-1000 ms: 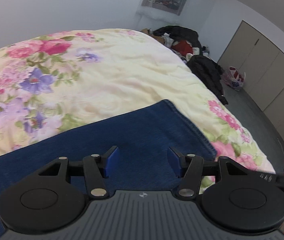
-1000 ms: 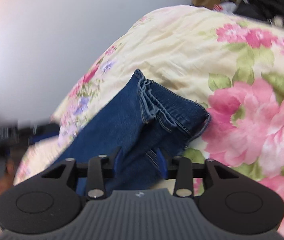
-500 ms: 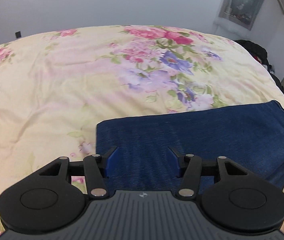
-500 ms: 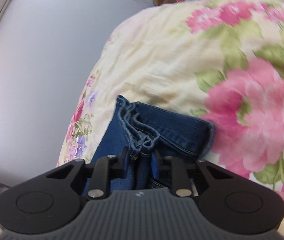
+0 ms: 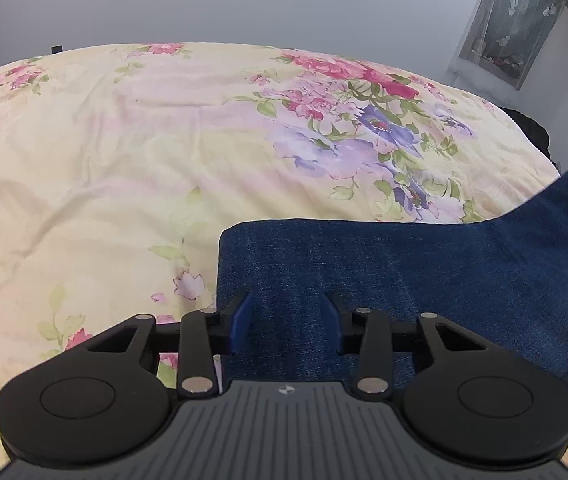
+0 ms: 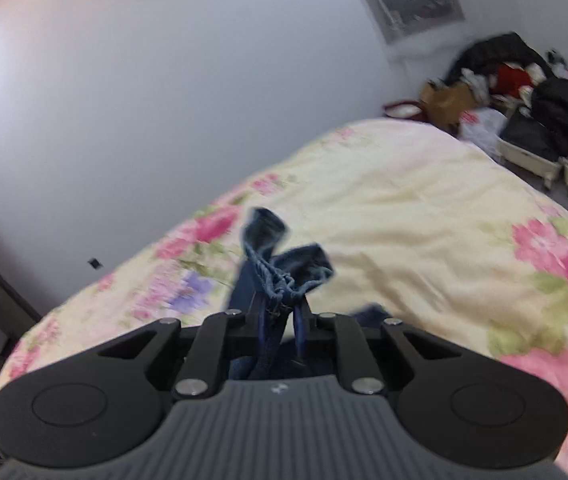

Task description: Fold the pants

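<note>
Two tongs worked one pair of pants, dark blue denim lying on the bed over its floral cover. In the left wrist view the denim lay flat across the near right of the bed, its folded left edge square and crisp, while its far right end rose off the cover toward the other hand.

The left tongs hung over the near left corner of the cloth with their jaws closing; denim lay beneath and between the blue pads, but the pads did not appear to press on it yet. The right tongs were nearly pressed together and still closing, pinching the bunched hems, so that the cuffs stuck out crumpled beyond the fingertips, lifted clear of the bed.

Denim of this kind would likely handle as heavy and limp yet grippy: it should sag between the two holds rather than slide out, and thick seams give a firm bite. The best hold for the left tongs looked to be that folded corner, through all layers, so the fold would stay aligned while the hems were carried over.
</note>
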### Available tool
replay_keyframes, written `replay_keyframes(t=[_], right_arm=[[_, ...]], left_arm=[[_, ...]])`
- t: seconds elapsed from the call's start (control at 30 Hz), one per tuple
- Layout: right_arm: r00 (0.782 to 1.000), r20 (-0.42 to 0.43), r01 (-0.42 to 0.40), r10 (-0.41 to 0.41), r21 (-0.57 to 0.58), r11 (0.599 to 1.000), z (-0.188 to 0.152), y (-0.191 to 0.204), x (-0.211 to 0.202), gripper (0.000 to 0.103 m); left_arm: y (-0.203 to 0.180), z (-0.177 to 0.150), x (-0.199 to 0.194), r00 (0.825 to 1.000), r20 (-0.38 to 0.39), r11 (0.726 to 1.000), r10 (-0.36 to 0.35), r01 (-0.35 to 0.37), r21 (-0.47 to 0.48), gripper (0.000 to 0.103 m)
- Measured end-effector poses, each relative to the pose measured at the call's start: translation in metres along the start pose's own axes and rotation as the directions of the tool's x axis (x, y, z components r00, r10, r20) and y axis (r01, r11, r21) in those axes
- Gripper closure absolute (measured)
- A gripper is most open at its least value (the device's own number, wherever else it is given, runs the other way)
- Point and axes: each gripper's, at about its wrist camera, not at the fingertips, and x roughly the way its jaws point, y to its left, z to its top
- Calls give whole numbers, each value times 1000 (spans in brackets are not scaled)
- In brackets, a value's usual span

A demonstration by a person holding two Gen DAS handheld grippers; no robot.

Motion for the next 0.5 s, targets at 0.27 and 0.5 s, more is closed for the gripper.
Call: replay_keyframes(t=[0.27, 0.5], right_arm=[[989, -99, 121, -114, 65, 990, -46, -57, 41, 95], [977, -45, 203, -208, -105, 974, -46, -33, 30, 86]], left_arm=[[-1, 3, 6, 1000, 22, 1000, 10, -10, 23, 59], [0, 32, 8, 998, 56, 999, -1, -2, 48, 68]])
